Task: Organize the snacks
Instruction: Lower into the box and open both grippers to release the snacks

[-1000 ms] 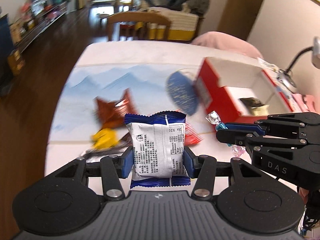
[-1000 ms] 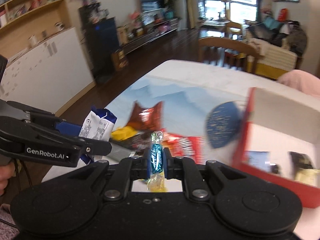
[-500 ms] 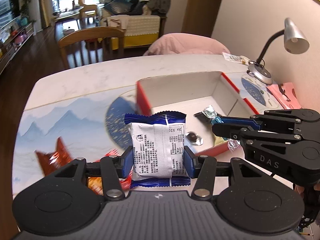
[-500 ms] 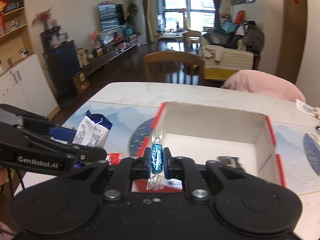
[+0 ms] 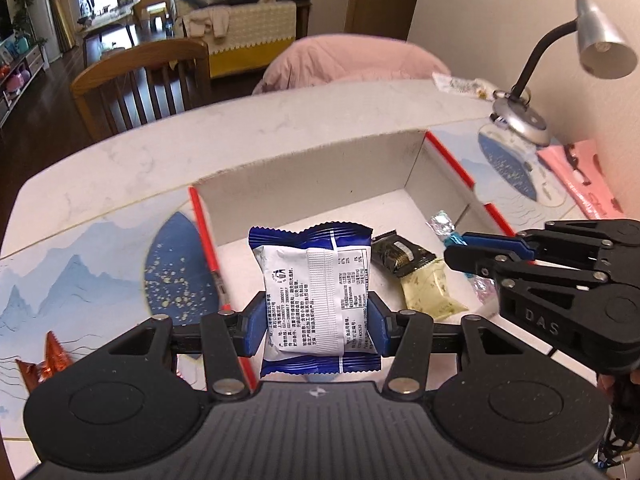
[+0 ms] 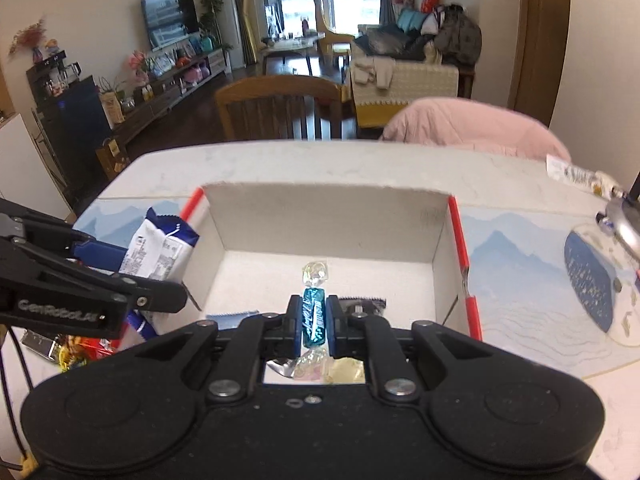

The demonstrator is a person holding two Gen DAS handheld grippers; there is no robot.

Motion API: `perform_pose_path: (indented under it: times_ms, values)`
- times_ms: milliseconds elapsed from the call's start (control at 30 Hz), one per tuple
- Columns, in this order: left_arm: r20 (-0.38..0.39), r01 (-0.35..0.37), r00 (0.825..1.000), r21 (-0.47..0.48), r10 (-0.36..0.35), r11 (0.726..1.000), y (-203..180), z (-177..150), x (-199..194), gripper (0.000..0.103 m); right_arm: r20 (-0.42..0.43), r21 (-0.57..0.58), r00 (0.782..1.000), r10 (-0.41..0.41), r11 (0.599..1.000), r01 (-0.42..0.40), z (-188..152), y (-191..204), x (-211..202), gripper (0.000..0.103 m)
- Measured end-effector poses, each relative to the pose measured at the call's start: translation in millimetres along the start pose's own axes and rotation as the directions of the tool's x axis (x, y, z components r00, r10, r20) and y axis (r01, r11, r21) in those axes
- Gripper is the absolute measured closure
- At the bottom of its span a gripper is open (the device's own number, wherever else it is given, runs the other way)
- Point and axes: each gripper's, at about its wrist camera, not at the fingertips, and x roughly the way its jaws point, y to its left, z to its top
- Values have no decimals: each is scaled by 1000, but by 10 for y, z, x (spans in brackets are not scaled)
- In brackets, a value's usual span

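Clamped between the blue pads of the left claw (image 5: 318, 322) is a blue-and-white foil snack packet (image 5: 316, 296), held upright at lower centre of the left wrist view, over the near edge of a red-sided cardboard box with a white inside (image 5: 320, 188). The right claw (image 6: 314, 322) is squeezed nearly closed on a small teal twist-wrapped candy (image 6: 314, 318), which stands on end at the centre of the right wrist view, above the box's floor. Inside the box, right of centre in the left view, lie a dark brown wrapped snack (image 5: 400, 254) and a pale yellow wrapped snack (image 5: 428, 290), touching each other. A flat blue packet (image 6: 232, 319) shows on the box floor, left of the candy. The box sits on a pale surface (image 5: 160, 152) covered partly by a mat printed with blue mountains (image 5: 60, 276). At lower left of the left view an orange-red foil wrapper (image 5: 48, 364) lies on the mat. A silver gooseneck desk lamp (image 5: 560, 68) stands at upper right.
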Motion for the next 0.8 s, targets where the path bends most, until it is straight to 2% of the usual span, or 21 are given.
perform_pose_path:
  times_ms: [400, 800]
  values:
    - [-150, -61, 987, 33, 66, 998, -152, 181, 767, 53, -156, -15, 987, 34, 999, -37, -65, -83, 486, 93]
    - [-238, -100, 964, 100, 121, 990, -243, 147, 1133, 53, -236, -29, 971, 37, 999, -45, -102, -211, 728, 93]
